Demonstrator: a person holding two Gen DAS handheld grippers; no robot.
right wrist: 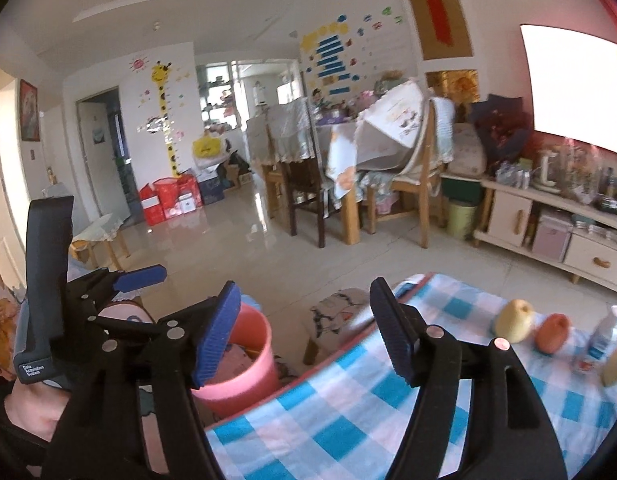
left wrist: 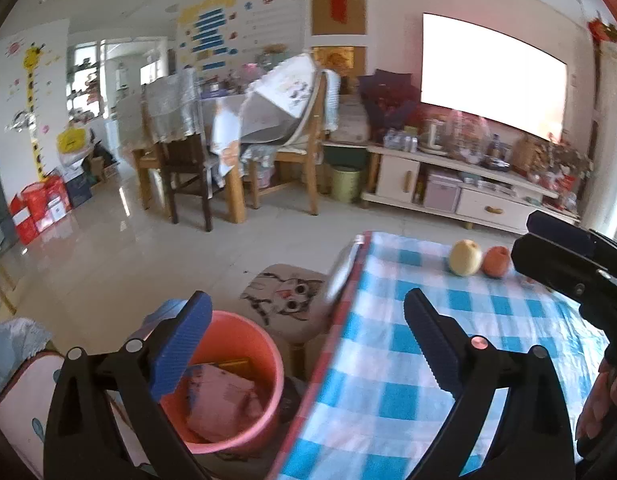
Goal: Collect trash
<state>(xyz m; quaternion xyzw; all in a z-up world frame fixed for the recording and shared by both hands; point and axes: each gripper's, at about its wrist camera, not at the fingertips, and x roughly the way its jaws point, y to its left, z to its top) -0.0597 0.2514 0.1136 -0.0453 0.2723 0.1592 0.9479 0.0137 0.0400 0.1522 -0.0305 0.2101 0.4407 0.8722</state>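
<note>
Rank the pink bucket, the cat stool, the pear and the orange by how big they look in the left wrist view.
1. Pink bucket, nearest the camera.
2. Cat stool.
3. Pear.
4. Orange, only slightly smaller than the pear.

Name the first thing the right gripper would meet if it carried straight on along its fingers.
Probably the near corner of the blue-and-white checked tablecloth, which fills the gap between the open right gripper fingers. The cat-print stool lies just beyond; depth is unclear.
</note>
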